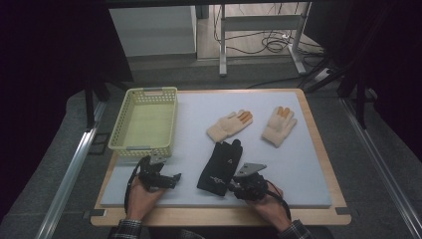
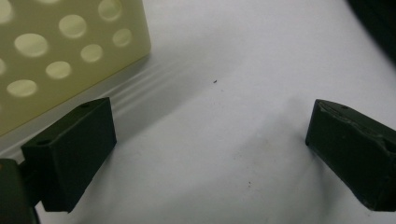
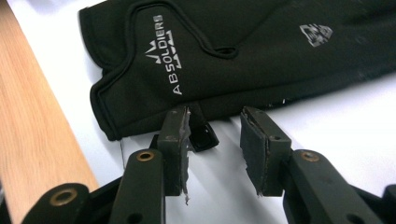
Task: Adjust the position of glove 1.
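- High view: black glove (image 1: pixel 220 167) lies on the mat (image 1: pixel 298 164) between both grippers; two cream gloves (image 1: pixel 230 125) beyond, basket (image 1: pixel 145 122) at left.
- Right gripper (image 3: pixel 215 140) view: jaws apart, empty, tips at the glove's cuff edge.
- Left gripper (image 2: pixel 210 140) view: jaws wide apart over bare mat, just beside the basket wall.

**Left gripper beside the basket**

The left gripper (image 2: pixel 210 154) hovered low over the pale mat (image 2: pixel 233 70), its two black jaws standing wide apart with nothing between them. A yellow perforated basket (image 2: pixel 60 56) stood just beside the left-hand jaw.
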